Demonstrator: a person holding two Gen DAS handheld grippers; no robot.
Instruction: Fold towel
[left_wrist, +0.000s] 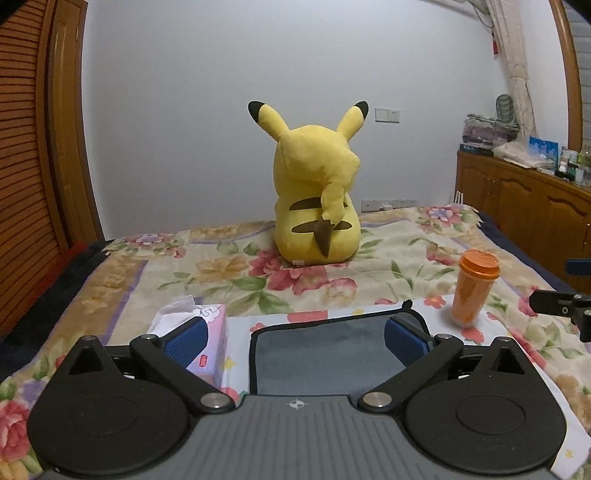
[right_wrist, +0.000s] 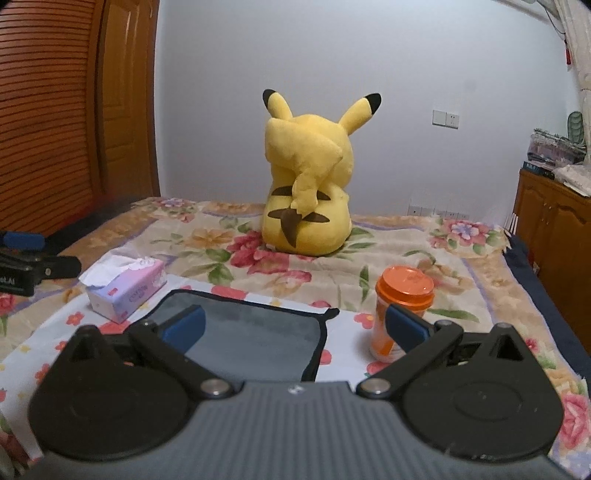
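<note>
A grey towel (left_wrist: 321, 350) with a black edge lies flat on a white floral cloth (left_wrist: 243, 325) on the bed. My left gripper (left_wrist: 295, 343) is open above the towel's near part, blue pads wide apart, empty. In the right wrist view the towel (right_wrist: 251, 332) lies ahead and to the left. My right gripper (right_wrist: 295, 330) is open and empty above the towel's right edge. The right gripper shows at the right edge of the left wrist view (left_wrist: 565, 306), and the left gripper at the left edge of the right wrist view (right_wrist: 33, 269).
A tissue box (left_wrist: 207, 332) stands left of the towel, also in the right wrist view (right_wrist: 125, 284). An orange cup (left_wrist: 474, 286) stands to the right (right_wrist: 400, 306). A yellow plush toy (left_wrist: 317, 192) sits further back on the floral bedspread. Wooden cabinets (left_wrist: 528, 206) stand at the right.
</note>
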